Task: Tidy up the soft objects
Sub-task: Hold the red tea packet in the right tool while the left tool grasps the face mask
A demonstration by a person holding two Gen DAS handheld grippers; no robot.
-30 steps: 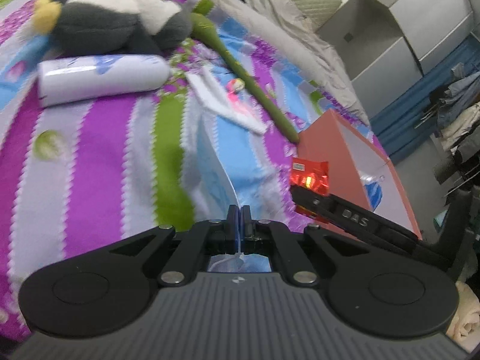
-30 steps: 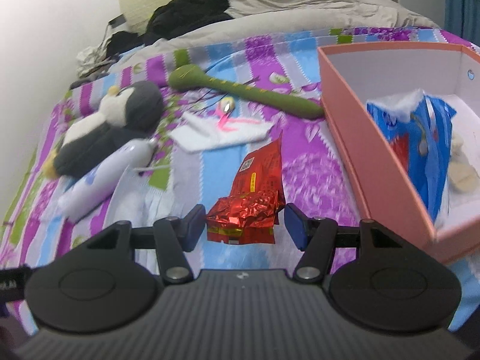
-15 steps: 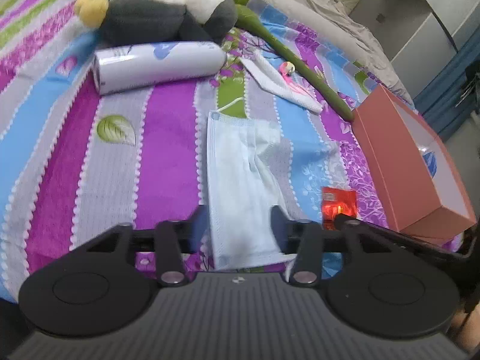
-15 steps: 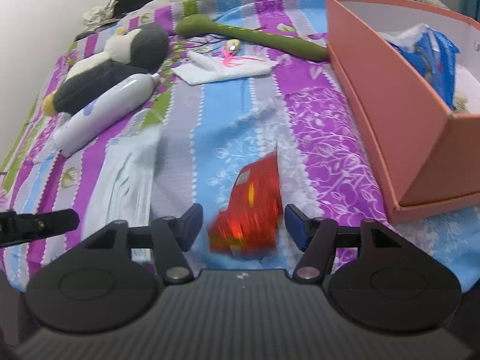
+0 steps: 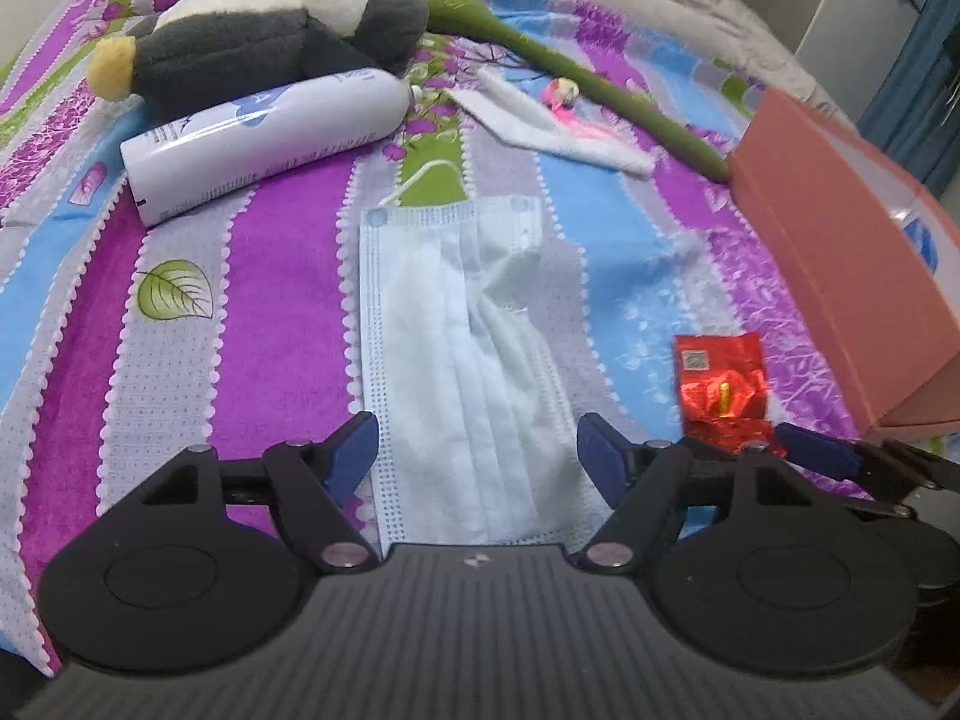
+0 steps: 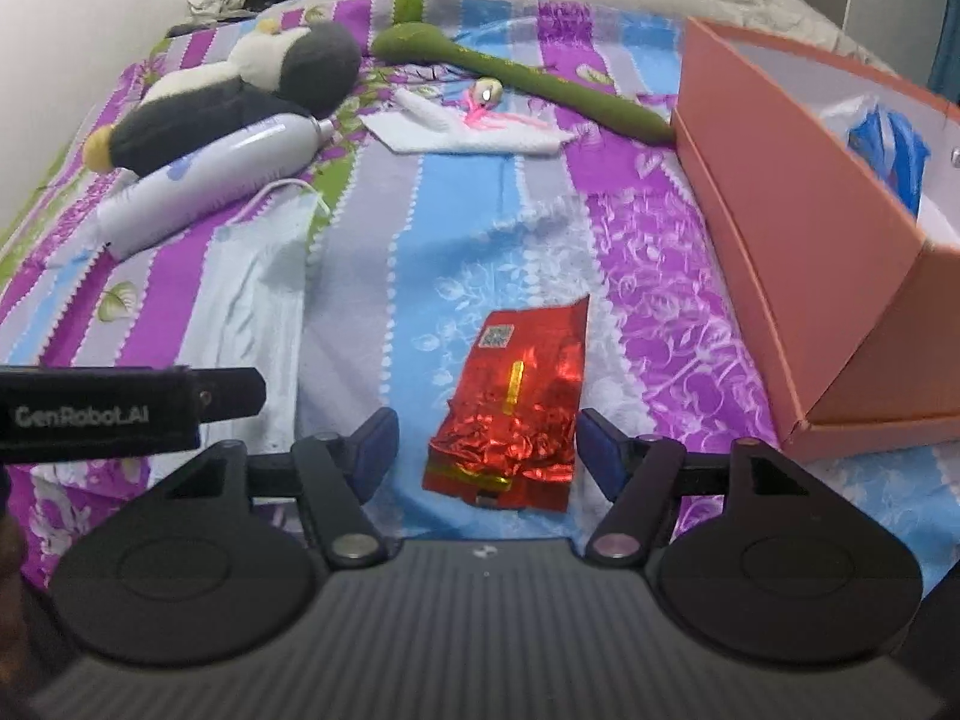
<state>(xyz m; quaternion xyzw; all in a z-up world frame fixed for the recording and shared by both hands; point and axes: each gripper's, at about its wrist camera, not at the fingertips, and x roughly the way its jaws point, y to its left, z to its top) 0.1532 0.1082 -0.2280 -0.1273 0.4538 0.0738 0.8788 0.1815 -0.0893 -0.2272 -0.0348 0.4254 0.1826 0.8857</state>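
The left tongs [image 5: 477,450] were opening over the mask [image 5: 462,360]; the right tongs [image 6: 486,450] stood open around the packet [image 6: 516,414]. Each was best pinched low before lifting.

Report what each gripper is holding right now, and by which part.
Nothing is held. The left gripper is opening around the face mask, which lies flat on the bedspread; the right gripper stands open around the red foil packet.
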